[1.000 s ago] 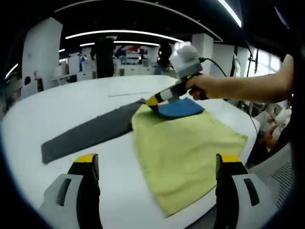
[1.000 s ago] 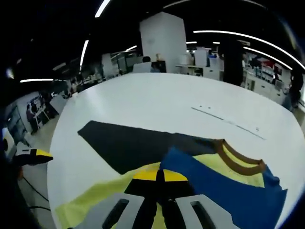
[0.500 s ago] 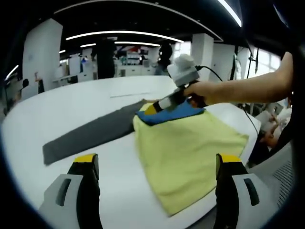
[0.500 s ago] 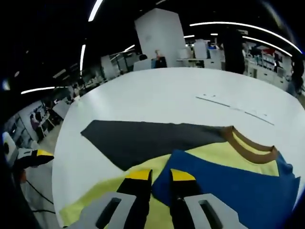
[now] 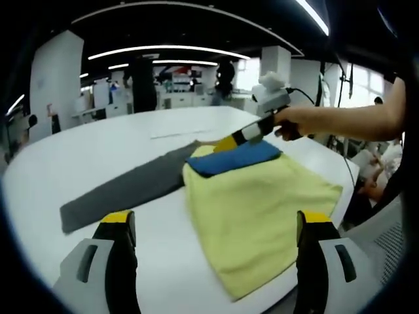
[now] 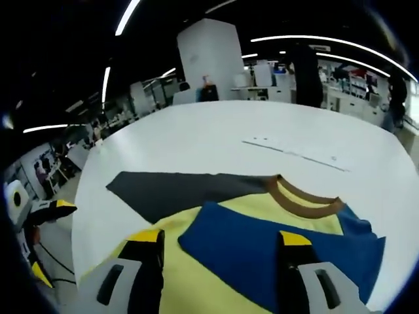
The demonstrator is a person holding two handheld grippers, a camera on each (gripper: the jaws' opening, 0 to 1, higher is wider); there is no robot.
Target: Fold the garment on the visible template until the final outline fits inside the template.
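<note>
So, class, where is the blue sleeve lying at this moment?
The blue sleeve lies folded across the yellow shirt, just below its brown collar, between the right gripper jaws in the right gripper view.

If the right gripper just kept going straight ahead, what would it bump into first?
Most likely the blue sleeve folded over the yellow garment, lying straight ahead between the right gripper's open fingers; depth is hard to judge.
</note>
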